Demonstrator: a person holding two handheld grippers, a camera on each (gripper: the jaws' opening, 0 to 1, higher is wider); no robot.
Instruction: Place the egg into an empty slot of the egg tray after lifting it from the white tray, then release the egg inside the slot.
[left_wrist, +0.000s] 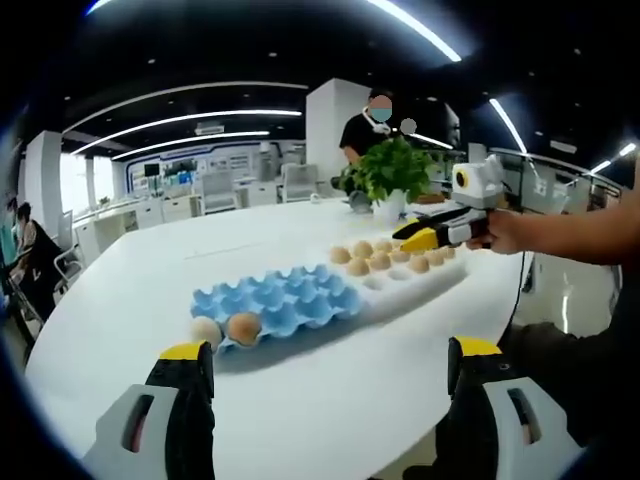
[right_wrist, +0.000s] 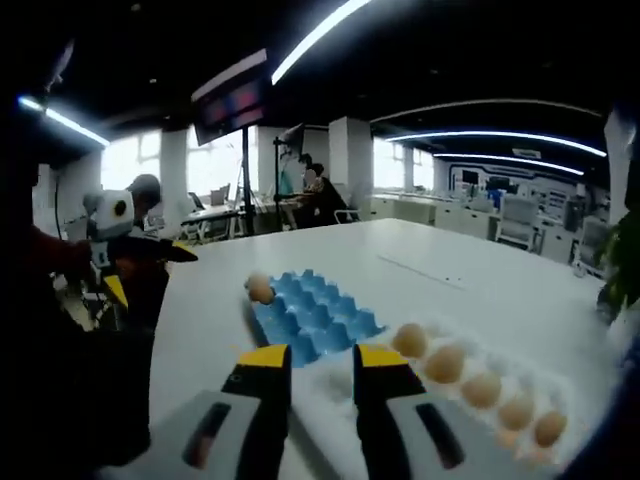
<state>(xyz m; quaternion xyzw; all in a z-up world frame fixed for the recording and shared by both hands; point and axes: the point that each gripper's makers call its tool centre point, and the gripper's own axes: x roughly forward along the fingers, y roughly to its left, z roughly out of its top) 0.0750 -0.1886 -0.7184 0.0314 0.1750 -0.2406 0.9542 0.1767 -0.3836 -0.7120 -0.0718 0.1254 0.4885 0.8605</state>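
Left gripper view: wide-open, empty left claw (left_wrist: 330, 375) hangs over the white table (left_wrist: 150, 290), near a blue egg tray (left_wrist: 285, 298) holding two eggs (left_wrist: 244, 326); brown eggs fill the white tray (left_wrist: 420, 278), beneath the right claw (left_wrist: 418, 236).

Right gripper view: right claw (right_wrist: 320, 362), narrowly parted and empty, sits just before the trays.

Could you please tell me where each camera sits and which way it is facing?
Left gripper view: rides the left gripper, looking across the table at the blue tray; the right gripper and a hand enter from the right.
Right gripper view: rides the right gripper, above the white tray, facing the blue tray.
Shared: both trays and eggs.
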